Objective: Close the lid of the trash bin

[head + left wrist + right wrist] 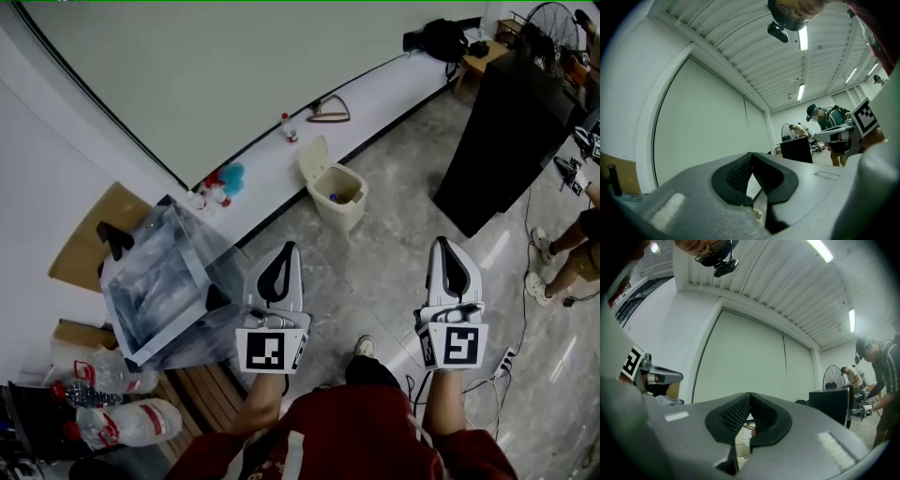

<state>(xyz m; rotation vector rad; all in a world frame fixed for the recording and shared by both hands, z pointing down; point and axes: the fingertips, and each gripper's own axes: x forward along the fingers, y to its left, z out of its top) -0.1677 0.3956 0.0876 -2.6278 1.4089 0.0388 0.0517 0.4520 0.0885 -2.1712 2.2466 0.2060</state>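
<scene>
Nothing is done yet. The trash bin [341, 201] stands on the floor at upper centre of the head view, its lid [315, 157] tipped up and open. My left gripper [287, 251] and right gripper [442, 246] hang well apart from it, fingers [736, 174] pressed together on nothing.

The small cream plastic trash bin [347, 214] stands upright on the grey marbled floor [403, 262], just beside the low white ledge [267, 173], with its hinged cream lid [313, 157] tipped up open at the back.
</scene>
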